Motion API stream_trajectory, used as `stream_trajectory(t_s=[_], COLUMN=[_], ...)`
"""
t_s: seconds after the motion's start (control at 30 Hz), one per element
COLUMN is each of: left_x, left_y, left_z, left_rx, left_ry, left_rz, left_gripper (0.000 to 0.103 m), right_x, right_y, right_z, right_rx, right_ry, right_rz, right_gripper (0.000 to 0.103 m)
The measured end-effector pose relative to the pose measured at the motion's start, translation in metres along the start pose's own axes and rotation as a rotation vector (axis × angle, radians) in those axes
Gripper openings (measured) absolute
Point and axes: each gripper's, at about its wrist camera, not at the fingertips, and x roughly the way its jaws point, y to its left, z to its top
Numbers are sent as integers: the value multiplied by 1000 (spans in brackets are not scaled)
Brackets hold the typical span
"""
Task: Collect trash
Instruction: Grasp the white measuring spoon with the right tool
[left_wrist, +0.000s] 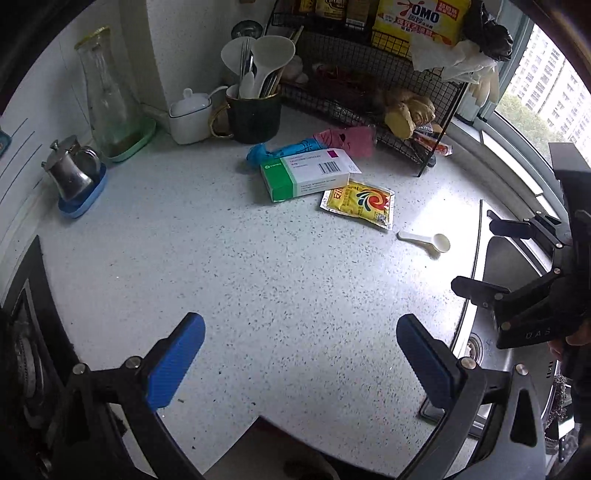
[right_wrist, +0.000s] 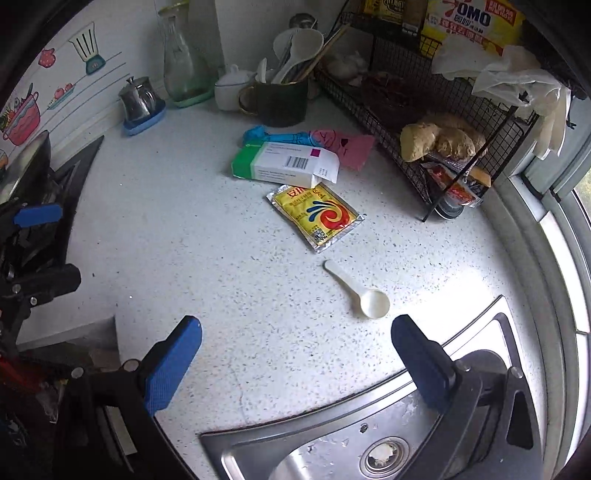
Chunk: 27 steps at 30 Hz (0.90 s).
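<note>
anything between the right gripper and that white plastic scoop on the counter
Nothing visible. The right gripper is open, and only bare countertop lies between it and the white scoop. The yellow sachet lies beyond the scoop.

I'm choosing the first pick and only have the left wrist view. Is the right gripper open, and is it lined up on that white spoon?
Observer: The right gripper is open and empty. The white spoon lies flat on the counter just ahead, its bowl close to the right-hand finger.
Operator: Is anything tucked under the wire rack?
Observer: Yes, what looks like a round tin sits under the wire rack's near corner.
Operator: And the sink?
Observer: The sink lies right below this gripper, and its drain strainer holds whitish scraps.
</note>
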Motion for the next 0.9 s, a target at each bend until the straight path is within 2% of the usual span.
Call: stream_trajectory(t_s=[0.27, 0.37, 0.53, 0.6, 0.77, 0.9], left_x=[58, 72, 85, 87, 86, 87], left_y=[-22, -29, -36, -37, -31, -30], left_z=[34, 38, 38, 38, 40, 42], left_rx=[40, 52, 82, 89, 73, 69], left_ry=[81, 108, 140, 149, 152, 155], left_rz=[-44, -58, -58, -48, -35, -25], left_gripper=[103, 103, 103, 103, 103, 103], right_x=[49, 63, 71, 73, 75, 73], right_y=[-45, -56, -59, -59, -62, -58], right_z=[17, 21, 24, 23, 20, 11], right_rx=[-13, -26, -88, -111, -124, -120], right_ry=[91, 123, 145, 158, 188, 198], right_rz=[33, 51, 69, 60, 68, 85], right_gripper=[102, 87, 79, 68, 54, 38])
